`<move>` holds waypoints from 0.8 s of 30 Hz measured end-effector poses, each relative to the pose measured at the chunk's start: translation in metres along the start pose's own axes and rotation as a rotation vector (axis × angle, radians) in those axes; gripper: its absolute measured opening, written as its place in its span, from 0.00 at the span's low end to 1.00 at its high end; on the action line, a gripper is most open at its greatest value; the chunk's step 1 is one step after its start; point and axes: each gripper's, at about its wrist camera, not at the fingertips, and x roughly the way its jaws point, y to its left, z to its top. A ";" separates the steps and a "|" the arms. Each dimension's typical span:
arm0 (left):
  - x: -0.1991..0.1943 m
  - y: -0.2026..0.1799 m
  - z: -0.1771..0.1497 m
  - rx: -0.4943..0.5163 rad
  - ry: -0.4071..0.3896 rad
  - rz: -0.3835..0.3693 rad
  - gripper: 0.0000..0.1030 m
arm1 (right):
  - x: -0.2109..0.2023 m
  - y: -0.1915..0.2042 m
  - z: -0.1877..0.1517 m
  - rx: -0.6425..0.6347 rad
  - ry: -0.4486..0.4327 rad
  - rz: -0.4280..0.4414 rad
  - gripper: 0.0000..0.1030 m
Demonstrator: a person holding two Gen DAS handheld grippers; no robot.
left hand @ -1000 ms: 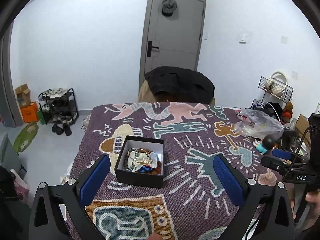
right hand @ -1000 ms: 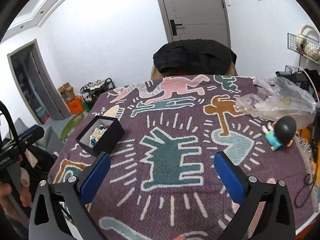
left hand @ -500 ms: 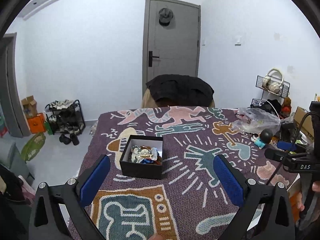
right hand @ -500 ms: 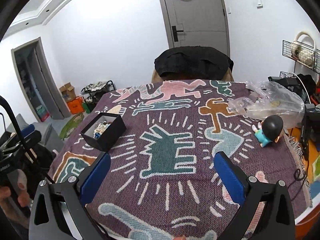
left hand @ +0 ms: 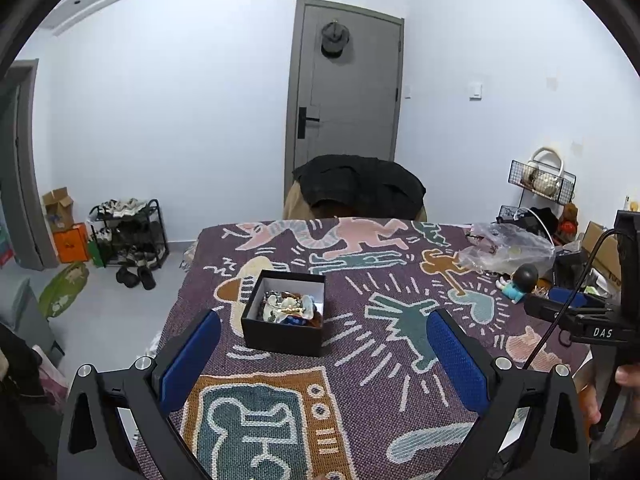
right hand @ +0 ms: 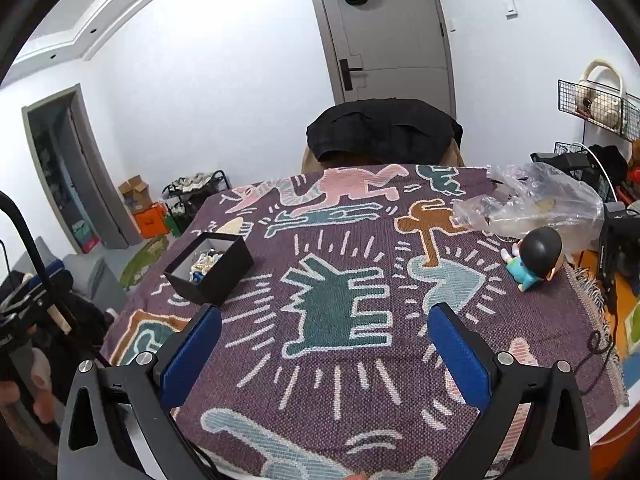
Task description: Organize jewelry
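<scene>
Both the left gripper [left hand: 323, 354] and right gripper [right hand: 325, 354] hover spread wide and empty; the small open black cardboard box [left hand: 284, 324] of tangled jewellery [left hand: 289, 309] sits just ahead of the left fingers, looking light, snag-prone, best pinched by one strand

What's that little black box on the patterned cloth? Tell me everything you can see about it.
The small black square box looks like stiff card, with a white lining and no lid on it. It sits upright and flat on the purple woven cloth with cartoon figures, toward the table's left side. Inside lies a tangled heap of jewelry: pale shell-like pieces, a gold bit, dark beads, something blue and reddish. Nothing but the cloth touches the box; both tongs are open and apart from it.
</scene>
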 end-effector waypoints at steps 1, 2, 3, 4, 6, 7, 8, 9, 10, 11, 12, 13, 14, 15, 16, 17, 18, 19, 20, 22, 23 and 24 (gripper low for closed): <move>0.000 0.000 -0.001 0.002 -0.001 0.003 1.00 | 0.001 0.000 0.000 0.001 0.000 0.001 1.00; 0.000 -0.001 -0.001 0.005 -0.001 0.006 1.00 | 0.001 0.000 0.000 0.000 0.001 0.000 1.00; -0.001 -0.001 -0.002 0.005 -0.001 0.006 1.00 | 0.001 0.000 0.000 0.000 0.000 -0.001 1.00; -0.001 -0.001 -0.002 0.004 0.000 0.006 1.00 | 0.001 0.000 0.000 0.000 0.000 -0.001 1.00; -0.001 -0.001 -0.002 0.001 0.003 0.003 1.00 | 0.001 0.000 0.000 -0.001 0.000 -0.002 1.00; 0.000 -0.001 -0.003 0.001 0.004 0.003 1.00 | 0.001 0.000 0.000 -0.001 0.001 -0.002 1.00; 0.001 -0.001 -0.003 0.000 0.005 0.003 1.00 | 0.001 0.000 0.000 -0.002 0.002 -0.003 1.00; 0.001 -0.001 -0.003 0.000 0.007 0.003 1.00 | 0.001 0.000 0.000 -0.002 0.004 -0.004 1.00; 0.001 -0.001 -0.004 0.001 0.007 0.003 1.00 | 0.002 0.000 0.000 0.000 0.005 -0.004 1.00; 0.002 -0.001 -0.004 0.003 0.008 0.004 1.00 | 0.002 0.000 0.000 0.001 0.006 -0.003 1.00; 0.003 -0.002 -0.004 0.004 0.009 0.005 1.00 | 0.003 0.000 0.000 0.004 0.008 -0.002 1.00; 0.005 -0.001 -0.004 0.003 0.012 0.007 1.00 | 0.004 0.000 -0.001 0.005 0.010 -0.001 1.00; 0.006 0.000 -0.005 0.002 0.015 0.006 1.00 | 0.005 0.000 -0.001 0.004 0.013 -0.001 1.00; 0.008 0.001 -0.005 -0.001 0.021 0.005 1.00 | 0.006 0.001 -0.002 0.003 0.015 -0.003 1.00; 0.010 0.001 -0.005 -0.006 0.025 0.003 1.00 | 0.007 0.001 -0.003 0.000 0.016 -0.008 1.00; 0.011 0.001 -0.005 -0.010 0.027 0.001 1.00 | 0.008 0.001 -0.004 -0.003 0.016 -0.015 1.00; 0.012 0.001 -0.004 -0.011 0.026 0.000 1.00 | 0.009 0.001 -0.005 -0.007 0.018 -0.024 1.00; 0.013 0.001 -0.005 -0.010 0.026 0.001 1.00 | 0.010 0.002 -0.005 -0.009 0.020 -0.028 1.00; 0.014 0.000 -0.005 -0.007 0.028 0.004 1.00 | 0.010 0.002 -0.005 -0.010 0.022 -0.030 1.00; 0.015 0.000 -0.005 -0.004 0.033 0.004 1.00 | 0.010 0.001 -0.006 -0.006 0.021 -0.025 1.00; 0.015 0.000 -0.006 -0.001 0.034 0.001 1.00 | 0.010 0.001 -0.006 -0.005 0.019 -0.025 1.00; 0.016 -0.001 -0.006 0.002 0.036 -0.003 1.00 | 0.010 0.001 -0.006 -0.005 0.017 -0.027 1.00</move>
